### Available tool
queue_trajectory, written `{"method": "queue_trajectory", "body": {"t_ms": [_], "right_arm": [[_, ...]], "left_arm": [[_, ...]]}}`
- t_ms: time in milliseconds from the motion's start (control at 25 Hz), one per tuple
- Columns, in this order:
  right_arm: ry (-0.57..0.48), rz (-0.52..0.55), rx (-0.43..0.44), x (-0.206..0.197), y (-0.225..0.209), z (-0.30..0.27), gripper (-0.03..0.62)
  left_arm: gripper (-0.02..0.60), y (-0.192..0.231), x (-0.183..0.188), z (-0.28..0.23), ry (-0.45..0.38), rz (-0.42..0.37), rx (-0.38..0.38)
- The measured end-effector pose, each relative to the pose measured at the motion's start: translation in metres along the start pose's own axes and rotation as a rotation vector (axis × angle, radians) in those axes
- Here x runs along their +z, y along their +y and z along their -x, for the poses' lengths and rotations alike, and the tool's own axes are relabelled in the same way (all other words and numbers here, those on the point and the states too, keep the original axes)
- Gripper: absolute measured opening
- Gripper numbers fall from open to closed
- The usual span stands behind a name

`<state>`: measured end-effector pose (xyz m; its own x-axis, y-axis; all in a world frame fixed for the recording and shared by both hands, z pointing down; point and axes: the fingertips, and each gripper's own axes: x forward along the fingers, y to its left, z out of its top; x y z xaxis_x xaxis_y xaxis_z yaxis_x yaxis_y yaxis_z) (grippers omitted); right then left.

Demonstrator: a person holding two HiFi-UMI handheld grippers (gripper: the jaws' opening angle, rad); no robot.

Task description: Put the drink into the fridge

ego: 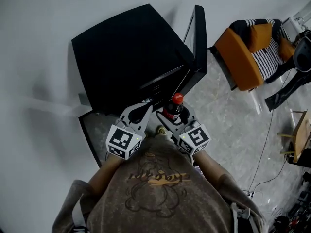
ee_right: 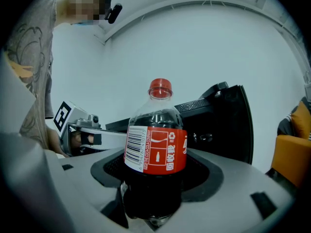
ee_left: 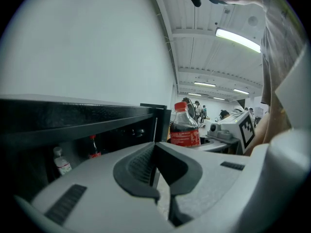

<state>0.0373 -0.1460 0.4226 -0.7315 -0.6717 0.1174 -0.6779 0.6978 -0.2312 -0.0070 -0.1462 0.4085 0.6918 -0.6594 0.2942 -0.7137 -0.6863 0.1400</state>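
Shirt: brown tee with a cartoon print (ego: 160, 188), filling the bottom of the head view; both forearms reach forward from it.
Left tool (ee_left: 155, 152): jaws together, pads meeting, nothing between them. It points at the open fridge front, just left of the bottle.
Right tool (ego: 174, 119): jaws spread round the cola bottle and clamped on its lower body, below the label.
Cola bottle (ee_right: 155, 149): upright, with a red cap, a red label and dark drink up to the shoulder. It sits in the right tool just in front of the fridge opening, between the left tool and the door, not yet inside.
Fridge (ego: 126, 52): small black unit against a pale wall.
Door (ego: 199, 38): swung open on the right side, seen edge-on in the head view.
Fridge contents: a small clear bottle with a white cap (ee_left: 60, 161) and a dark bottle with a red cap (ee_left: 93, 147), both upright and side by side. The rest of the interior is too dark to read.
Chair (ego: 240, 55): orange with a striped cushion, right of the fridge and well apart from both tools.
Floor (ego: 228, 130): pale marbled tile with a thin cable running across it.
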Motion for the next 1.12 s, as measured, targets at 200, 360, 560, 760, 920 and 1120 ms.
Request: {"method": "queue_trajectory", "body": {"t_ms": [200,360,560,760,920,1120], "right_arm": [[0.023,0.012,0.03,-0.019,-0.007,-0.012,0.314],[0.047,0.006,0.041,-0.035,-0.013,-0.02,0.314],[0.08,0.011,0.052,-0.059,-0.018,-0.024,0.314],[0.119,-0.003,0.049,-0.077,-0.024,-0.028,0.314],[0.139,-0.014,0.038,-0.084,-0.031,-0.033,0.314],[0.16,0.003,0.028,-0.088,-0.038,-0.043,0.314]], "left_arm": [[0.003,0.004,-0.002,-0.003,0.007,0.003,0.012],[0.003,0.007,-0.003,-0.005,0.012,0.011,0.023],[0.003,0.008,-0.005,-0.006,0.013,0.023,0.033],[0.003,0.009,-0.008,-0.008,0.018,0.031,0.039],[0.003,0.009,-0.01,-0.009,0.024,0.038,0.04],[0.003,0.006,-0.011,-0.011,0.024,0.044,0.038]]}}
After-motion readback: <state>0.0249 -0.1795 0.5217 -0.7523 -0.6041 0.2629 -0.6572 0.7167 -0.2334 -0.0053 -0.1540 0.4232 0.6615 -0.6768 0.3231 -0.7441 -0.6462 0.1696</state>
